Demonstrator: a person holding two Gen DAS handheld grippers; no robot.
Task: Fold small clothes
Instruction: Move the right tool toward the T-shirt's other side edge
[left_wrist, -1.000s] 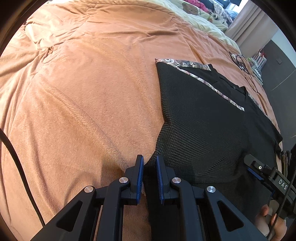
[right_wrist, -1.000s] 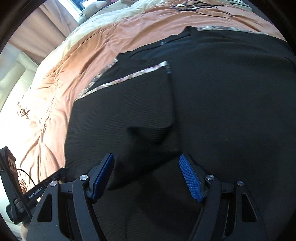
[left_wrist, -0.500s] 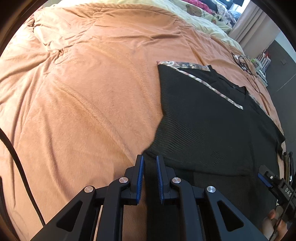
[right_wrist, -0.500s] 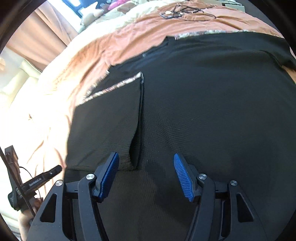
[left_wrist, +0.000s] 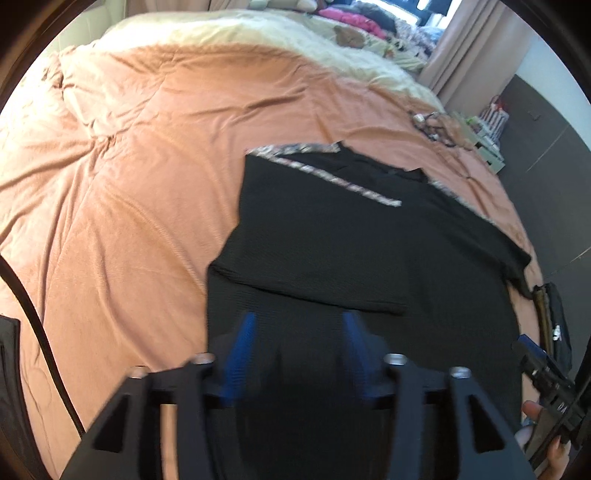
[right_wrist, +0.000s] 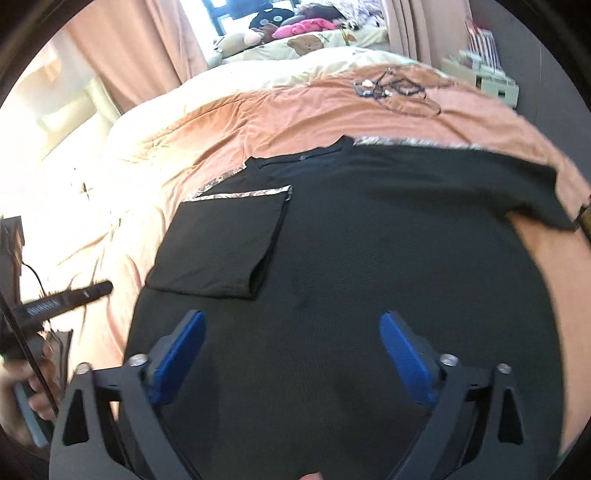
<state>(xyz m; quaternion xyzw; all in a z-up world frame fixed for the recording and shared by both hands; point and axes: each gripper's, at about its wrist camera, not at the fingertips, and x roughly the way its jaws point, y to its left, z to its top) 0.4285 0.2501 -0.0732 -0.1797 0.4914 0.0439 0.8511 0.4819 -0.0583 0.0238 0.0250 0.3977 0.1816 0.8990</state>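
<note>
One black shirt (right_wrist: 369, 258) lies flat on the bed (left_wrist: 129, 184), left sleeve folded in. Both grippers, left (left_wrist: 297, 347) and right (right_wrist: 291, 354), hover with fingers spread, empty. Soft, limp knit: pinch the right sleeve's edge.

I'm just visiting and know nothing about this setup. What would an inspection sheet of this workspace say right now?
Surface: bed with orange blanket, wrinkled.
Job's things: black shirt lying flat, one sleeve folded over its body, patterned trim showing.
Clutter: glasses and cords at the far edge; dark pouch beside the shirt.
Grippers: left gripper open above the shirt, blurred; right gripper open, holding nothing.
Cables: black cable over the blanket.
Surroundings: curtains, pillows and soft toys, dark wall.
</note>
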